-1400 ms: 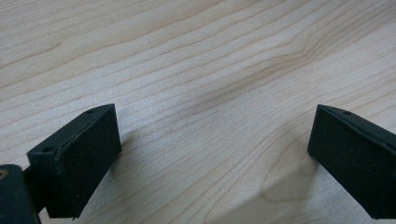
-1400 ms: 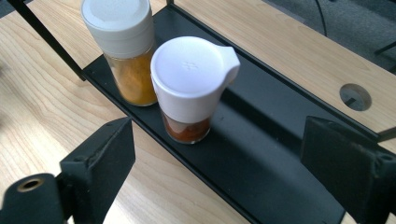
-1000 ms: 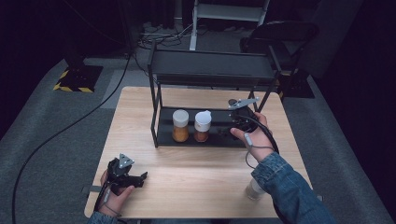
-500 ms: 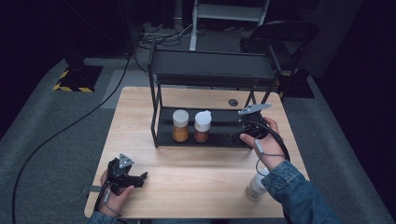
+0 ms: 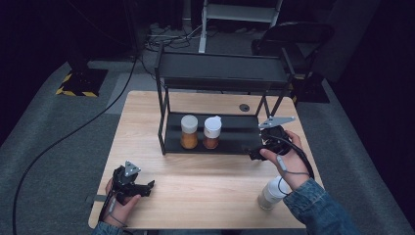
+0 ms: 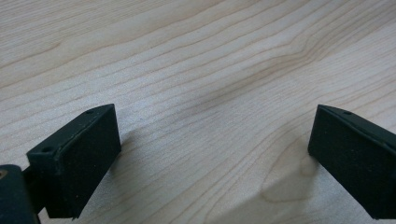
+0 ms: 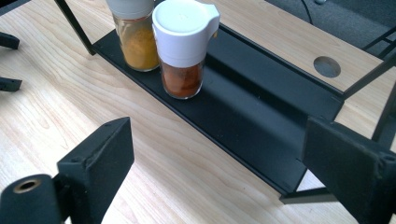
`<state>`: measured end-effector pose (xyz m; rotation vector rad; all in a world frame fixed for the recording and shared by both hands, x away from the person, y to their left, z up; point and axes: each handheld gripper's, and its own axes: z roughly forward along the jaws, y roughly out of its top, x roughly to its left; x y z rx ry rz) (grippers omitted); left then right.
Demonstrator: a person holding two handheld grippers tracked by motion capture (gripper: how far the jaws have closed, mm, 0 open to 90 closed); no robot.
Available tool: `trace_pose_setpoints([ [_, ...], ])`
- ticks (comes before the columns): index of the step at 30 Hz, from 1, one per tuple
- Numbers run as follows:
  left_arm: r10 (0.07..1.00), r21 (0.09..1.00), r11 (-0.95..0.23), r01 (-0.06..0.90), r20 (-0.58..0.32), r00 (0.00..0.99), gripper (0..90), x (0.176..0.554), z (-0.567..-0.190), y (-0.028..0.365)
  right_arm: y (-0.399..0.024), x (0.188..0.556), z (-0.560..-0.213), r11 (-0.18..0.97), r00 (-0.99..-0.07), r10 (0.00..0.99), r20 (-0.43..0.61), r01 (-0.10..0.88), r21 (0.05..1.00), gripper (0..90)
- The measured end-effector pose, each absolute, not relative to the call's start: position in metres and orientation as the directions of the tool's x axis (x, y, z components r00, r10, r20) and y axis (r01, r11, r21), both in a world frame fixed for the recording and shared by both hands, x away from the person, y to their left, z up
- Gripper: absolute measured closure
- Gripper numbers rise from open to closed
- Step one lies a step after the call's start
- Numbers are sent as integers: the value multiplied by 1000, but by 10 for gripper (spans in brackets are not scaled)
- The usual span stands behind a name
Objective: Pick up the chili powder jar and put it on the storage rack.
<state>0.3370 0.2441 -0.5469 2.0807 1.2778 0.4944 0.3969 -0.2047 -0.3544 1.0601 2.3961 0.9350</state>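
Hovering just in front of the black rack (image 5: 220, 132), at the right end of its lower shelf, the right gripper (image 5: 257, 152), jaws spread wide with nothing between them, pointing leftward along the shelf's front edge. Ahead of those jaws and a little to their left in the right gripper view, two spice jars standing upright on the shelf: nearest, the red-spice jar (image 7: 183, 49) with a white flip-top cap; just beyond and touching or almost touching it, the yellow-spice jar (image 7: 134, 32). Both well apart from the jaw tips, neither touched. Behind the right gripper, near the forearm and close to the table's near edge, a third jar (image 5: 270, 194) with a white cap and pale contents, standing on the wooden table (image 5: 210, 196). Far off to the jars' other side, near the table's front left corner, the left gripper (image 5: 148, 185), resting low over bare wood, jaws likewise wide apart and empty in the left gripper view.
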Motion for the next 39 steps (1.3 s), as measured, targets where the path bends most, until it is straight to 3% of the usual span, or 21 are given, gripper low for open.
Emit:
trace_pose_setpoints([
  [39, 890, 688, -324, 650, -12, 456, 21, 337, -547, 244, -250, 339, -369, 465, -632, 774, -28, 539, 702, 84],
])
